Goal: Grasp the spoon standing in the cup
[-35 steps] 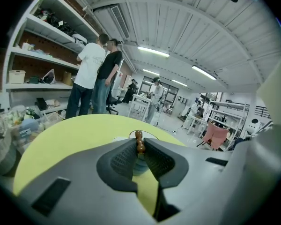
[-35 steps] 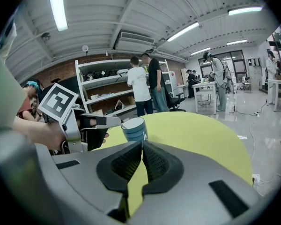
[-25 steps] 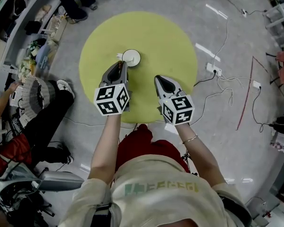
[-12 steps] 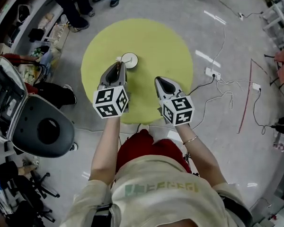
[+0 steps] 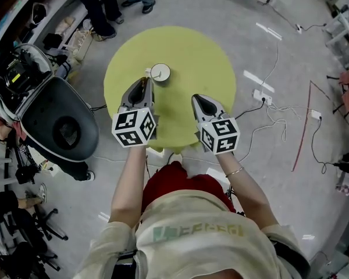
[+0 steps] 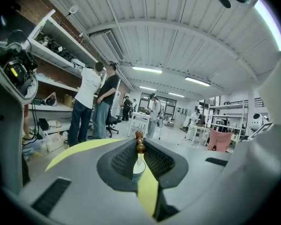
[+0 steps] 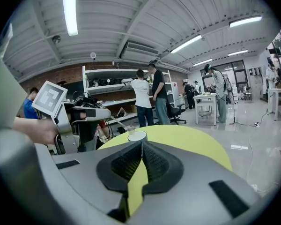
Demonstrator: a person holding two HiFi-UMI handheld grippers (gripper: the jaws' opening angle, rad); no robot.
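Observation:
A white cup [image 5: 160,72] stands on the round yellow table [image 5: 192,57], left of its middle. A spoon [image 5: 147,71] stands in it, leaning left. In the left gripper view the spoon's brown beaded handle [image 6: 140,142] sits right between the jaw tips, with the cup [image 6: 138,166] showing through the narrow gap below. My left gripper [image 5: 143,81] is shut on that handle. To the right, my right gripper [image 5: 199,100] is held over the table's near part, shut with nothing in it. From it the cup [image 7: 136,136] lies ahead and the left gripper [image 7: 68,116] is at the left.
A large black and grey machine [image 5: 58,127] stands close to the table's left side. People [image 5: 99,4] stand by shelves at the far left. Cables and a power strip [image 5: 262,97] lie on the floor to the right.
The black and grey machine has come in from the left toward the table, where a seated person showed before. Both grippers and the cup have kept their places.

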